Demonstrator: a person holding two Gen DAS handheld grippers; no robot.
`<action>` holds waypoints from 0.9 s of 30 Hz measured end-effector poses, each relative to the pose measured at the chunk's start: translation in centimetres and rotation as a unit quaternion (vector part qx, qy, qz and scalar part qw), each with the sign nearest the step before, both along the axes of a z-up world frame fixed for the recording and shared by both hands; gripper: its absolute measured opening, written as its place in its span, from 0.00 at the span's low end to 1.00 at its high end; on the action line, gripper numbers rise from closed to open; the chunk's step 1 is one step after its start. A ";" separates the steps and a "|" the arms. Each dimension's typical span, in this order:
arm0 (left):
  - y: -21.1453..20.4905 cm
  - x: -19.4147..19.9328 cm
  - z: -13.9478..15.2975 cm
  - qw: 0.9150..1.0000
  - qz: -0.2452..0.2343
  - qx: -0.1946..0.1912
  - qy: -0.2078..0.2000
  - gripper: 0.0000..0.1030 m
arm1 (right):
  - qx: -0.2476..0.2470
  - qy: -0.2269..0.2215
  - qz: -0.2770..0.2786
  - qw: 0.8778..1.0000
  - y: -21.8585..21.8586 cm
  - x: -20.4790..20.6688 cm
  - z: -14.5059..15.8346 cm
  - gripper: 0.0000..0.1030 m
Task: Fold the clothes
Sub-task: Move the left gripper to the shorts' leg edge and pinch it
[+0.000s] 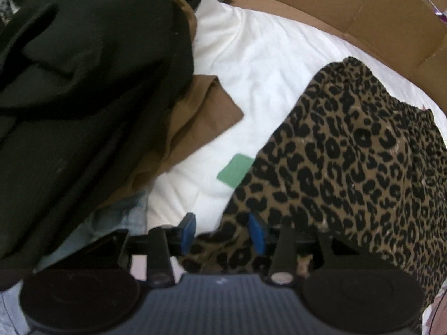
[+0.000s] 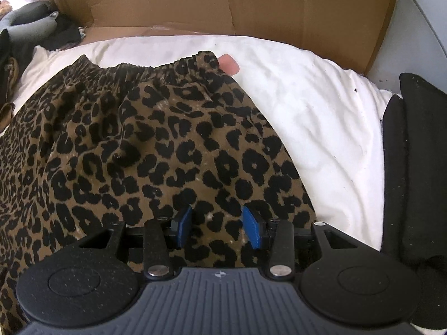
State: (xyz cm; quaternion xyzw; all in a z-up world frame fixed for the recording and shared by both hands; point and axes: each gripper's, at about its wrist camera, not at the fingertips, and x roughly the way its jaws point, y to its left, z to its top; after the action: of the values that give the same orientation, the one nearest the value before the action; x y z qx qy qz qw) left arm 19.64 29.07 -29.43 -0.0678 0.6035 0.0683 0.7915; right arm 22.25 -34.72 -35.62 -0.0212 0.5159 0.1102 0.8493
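Clearly both claws, left gripper [image 1: 222, 233] and right gripper [image 2: 217, 227], stand spread above the leopard-print garment [image 2: 156, 145], pinching nothing; closing now might bunch several layers, skewing the fold

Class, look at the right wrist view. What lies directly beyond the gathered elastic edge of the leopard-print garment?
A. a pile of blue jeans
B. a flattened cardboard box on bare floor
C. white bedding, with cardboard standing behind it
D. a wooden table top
C: past the gathered edge of the leopard-print garment lies the white bedding, and brown cardboard stands up behind that.
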 end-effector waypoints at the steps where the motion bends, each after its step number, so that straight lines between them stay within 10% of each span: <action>1: 0.1 -0.2 0.2 1.000 0.001 -0.001 0.000 0.44 | -0.004 -0.001 0.002 1.000 0.0 -0.1 0.0 0.46; 27: 1.5 -0.5 -2.8 0.997 -0.061 -0.015 0.037 0.45 | 0.035 -0.011 0.019 0.999 0.6 -1.8 1.7 0.46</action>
State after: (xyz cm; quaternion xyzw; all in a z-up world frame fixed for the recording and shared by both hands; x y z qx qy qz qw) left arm 19.15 30.61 -32.25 -0.0402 0.6360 0.0136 0.7705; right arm 20.41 -34.08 -33.97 -0.0021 0.5014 0.1441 0.8531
